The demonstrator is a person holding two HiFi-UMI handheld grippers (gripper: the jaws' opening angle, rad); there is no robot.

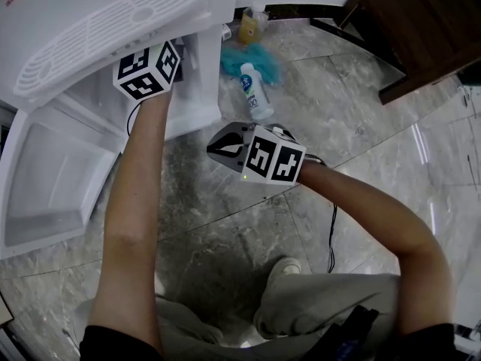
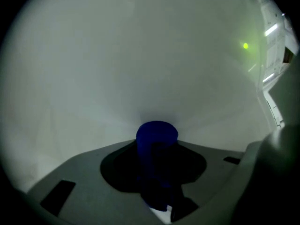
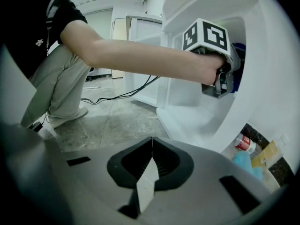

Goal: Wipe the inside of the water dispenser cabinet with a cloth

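The white water dispenser (image 1: pixel 98 21) stands at the upper left with its lower cabinet (image 3: pixel 197 118) open. My left gripper (image 3: pixel 233 65) reaches into that cabinet, shut on a dark blue cloth (image 2: pixel 156 137). In the left gripper view the bunched cloth stands between the jaws and faces the plain white inner wall (image 2: pixel 140 55) close up. In the head view only the left marker cube (image 1: pixel 148 70) shows at the cabinet mouth; the fingertips are hidden inside. My right gripper (image 3: pixel 152 142) hangs over the floor outside the cabinet, shut and holding nothing.
The cabinet door (image 1: pixel 52 179) lies swung open at the left. On the marble floor beside the dispenser lie a teal cloth (image 1: pixel 259 60), a white bottle (image 1: pixel 255 92) and a yellow bottle (image 1: pixel 252 25). Dark wooden furniture (image 1: pixel 421 28) stands at the upper right. Cables (image 3: pixel 117 95) trail across the floor.
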